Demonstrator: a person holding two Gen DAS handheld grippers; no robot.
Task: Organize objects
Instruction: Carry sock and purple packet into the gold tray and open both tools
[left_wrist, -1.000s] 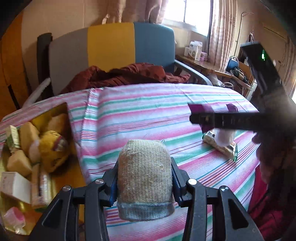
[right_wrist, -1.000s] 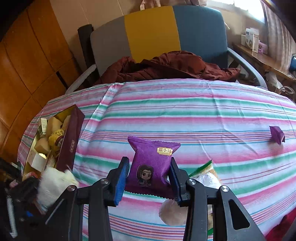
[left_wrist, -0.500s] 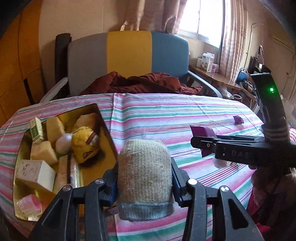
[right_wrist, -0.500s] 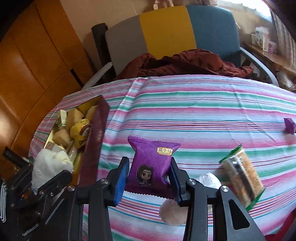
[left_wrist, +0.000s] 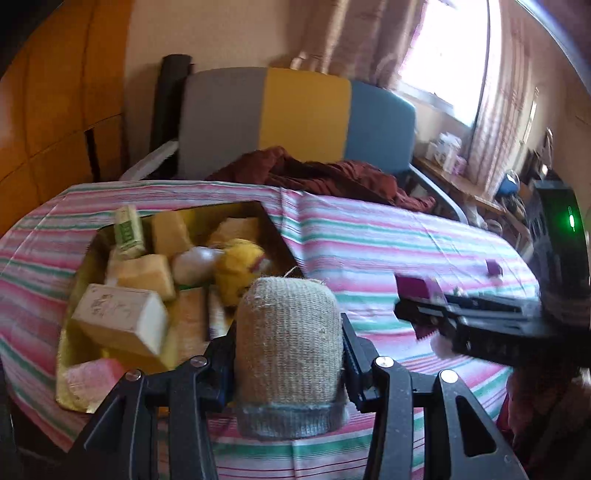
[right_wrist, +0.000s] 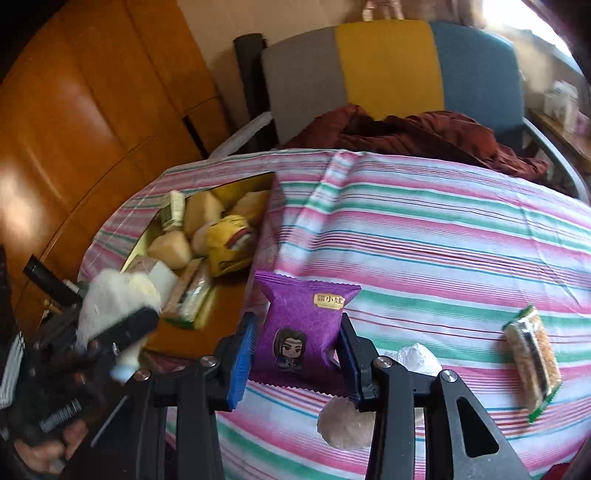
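Note:
My left gripper (left_wrist: 288, 354) is shut on a beige knitted pouch (left_wrist: 288, 347) and holds it just right of the gold box (left_wrist: 258, 208). The box holds several wrapped snacks and a yellow packet (left_wrist: 240, 266). My right gripper (right_wrist: 295, 339) is shut on a purple snack packet (right_wrist: 303, 325) above the striped tablecloth (right_wrist: 443, 240), right of the same box (right_wrist: 258, 181). The left gripper with the pouch (right_wrist: 110, 306) shows at the left of the right wrist view. The right gripper (left_wrist: 461, 314) shows at the right of the left wrist view.
A clear-wrapped granola bar (right_wrist: 535, 358) and a white wrapped round snack (right_wrist: 413, 358) lie on the cloth to the right. A small purple piece (left_wrist: 493, 267) lies farther back. A chair (left_wrist: 303, 114) with a maroon garment (left_wrist: 332, 173) stands behind the table.
Both grippers have swung left toward the gold box with their loads. The box now sits nearer the middle of both views. Both grips are unchanged.

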